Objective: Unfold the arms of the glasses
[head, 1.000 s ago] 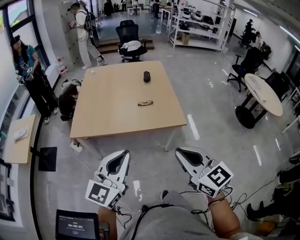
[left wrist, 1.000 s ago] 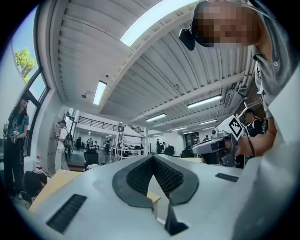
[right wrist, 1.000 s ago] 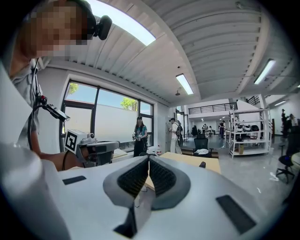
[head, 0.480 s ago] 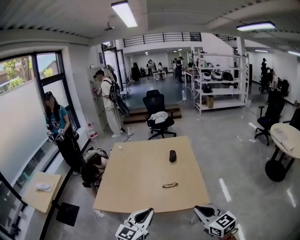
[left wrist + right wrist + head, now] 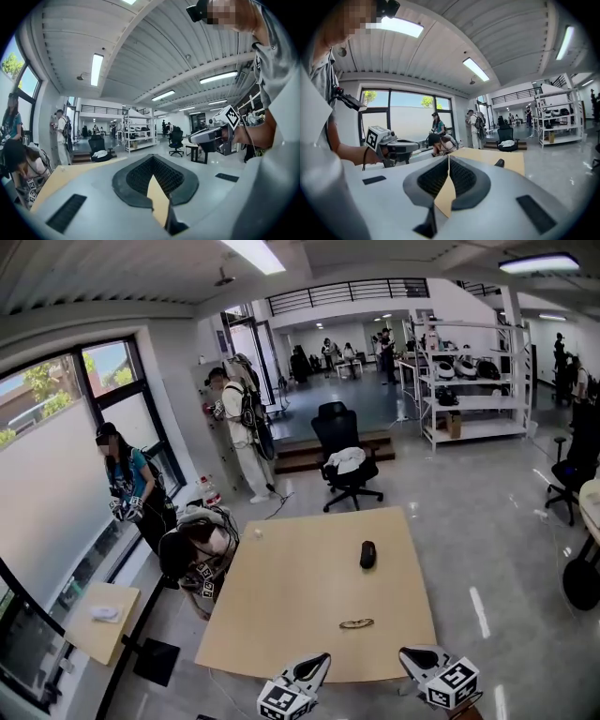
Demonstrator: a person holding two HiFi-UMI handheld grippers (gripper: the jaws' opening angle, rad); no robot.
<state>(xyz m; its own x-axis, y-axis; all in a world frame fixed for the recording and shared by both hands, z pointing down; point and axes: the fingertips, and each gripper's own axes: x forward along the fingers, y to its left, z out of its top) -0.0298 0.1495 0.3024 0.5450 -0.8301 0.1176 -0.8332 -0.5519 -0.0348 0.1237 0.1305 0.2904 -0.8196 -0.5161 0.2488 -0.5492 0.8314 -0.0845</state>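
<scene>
Brought up to the table (image 5: 281, 615) edge with left claw (image 5: 317, 662) and right claw (image 5: 414, 654) pressed together, empty; short of the glasses (image 5: 356, 623), unfolding unstarted.

A light wooden table (image 5: 300, 596) holds glasses (image 5: 356, 623) near its front edge and a small black oblong object (image 5: 367, 554) beyond.

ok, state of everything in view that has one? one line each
glasses: lying on the table, untouched; arms look folded, too small to be sure
left gripper: shut, empty
right gripper: shut, empty
black oval object: lying on the table, beyond the glasses
office chair: unoccupied, white cloth on the seat
</scene>
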